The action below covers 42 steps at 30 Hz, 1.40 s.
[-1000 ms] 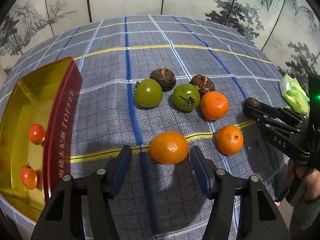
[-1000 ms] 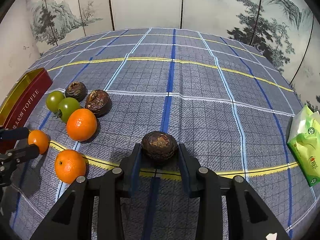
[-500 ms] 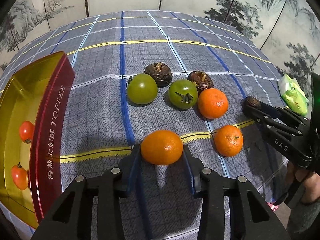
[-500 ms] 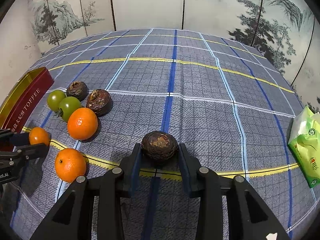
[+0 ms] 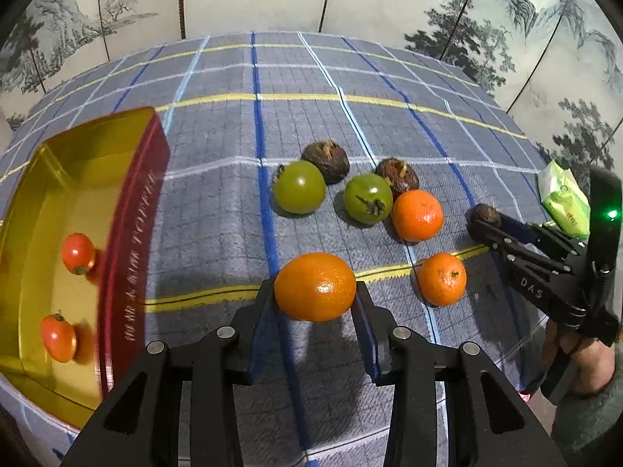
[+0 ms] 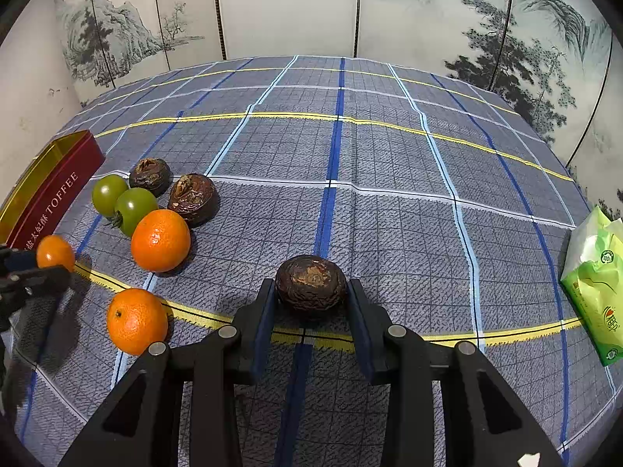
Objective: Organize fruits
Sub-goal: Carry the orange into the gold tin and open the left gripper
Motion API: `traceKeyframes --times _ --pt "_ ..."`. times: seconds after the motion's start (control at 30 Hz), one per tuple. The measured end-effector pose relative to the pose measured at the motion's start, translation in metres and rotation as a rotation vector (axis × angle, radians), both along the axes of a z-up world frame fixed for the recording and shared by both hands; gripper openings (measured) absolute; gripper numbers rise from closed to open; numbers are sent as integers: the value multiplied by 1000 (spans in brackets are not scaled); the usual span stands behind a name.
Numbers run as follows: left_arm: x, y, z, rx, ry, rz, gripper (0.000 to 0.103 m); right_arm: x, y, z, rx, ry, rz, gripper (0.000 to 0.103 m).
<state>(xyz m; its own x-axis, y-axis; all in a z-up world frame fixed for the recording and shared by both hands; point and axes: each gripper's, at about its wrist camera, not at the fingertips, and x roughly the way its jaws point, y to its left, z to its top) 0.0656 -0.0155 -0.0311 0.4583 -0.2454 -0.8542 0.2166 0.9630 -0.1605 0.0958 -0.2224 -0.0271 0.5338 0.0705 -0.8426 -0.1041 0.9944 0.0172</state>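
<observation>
Grasp step: left claw (image 5: 315, 295) clamped on orange (image 5: 314, 287), right claw (image 6: 311, 295) clamped on brown fruit (image 6: 310, 285); next, carry to tin (image 5: 128, 233) at 9 o'clock.

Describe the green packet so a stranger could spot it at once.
Start at the checked blue-grey tablecloth and go to its right edge, far from the red toffee tin and the clustered fruit. The green packet lies there alone: soft, printed plastic, the only non-fruit item on the cloth besides the tin.

The tin's (image 5: 132, 241) lettering is blurred; the green packet (image 6: 595, 284) is cut off.
</observation>
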Motion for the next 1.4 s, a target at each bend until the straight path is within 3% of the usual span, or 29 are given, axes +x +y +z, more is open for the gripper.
traceKeyframes --times 0.4,0.67,1.03,1.4 --pt "-3 54 33 -12 -63 81 40 0 0 0 0 0 0 34" --pt "6 107 43 39 -91 187 40 0 0 0 -1 2 2 34" --pt "21 178 25 129 -60 312 40 1 0 0 -2 3 3 34" --pt "26 205 6 146 -14 374 40 1 0 -1 -2 3 2 34"
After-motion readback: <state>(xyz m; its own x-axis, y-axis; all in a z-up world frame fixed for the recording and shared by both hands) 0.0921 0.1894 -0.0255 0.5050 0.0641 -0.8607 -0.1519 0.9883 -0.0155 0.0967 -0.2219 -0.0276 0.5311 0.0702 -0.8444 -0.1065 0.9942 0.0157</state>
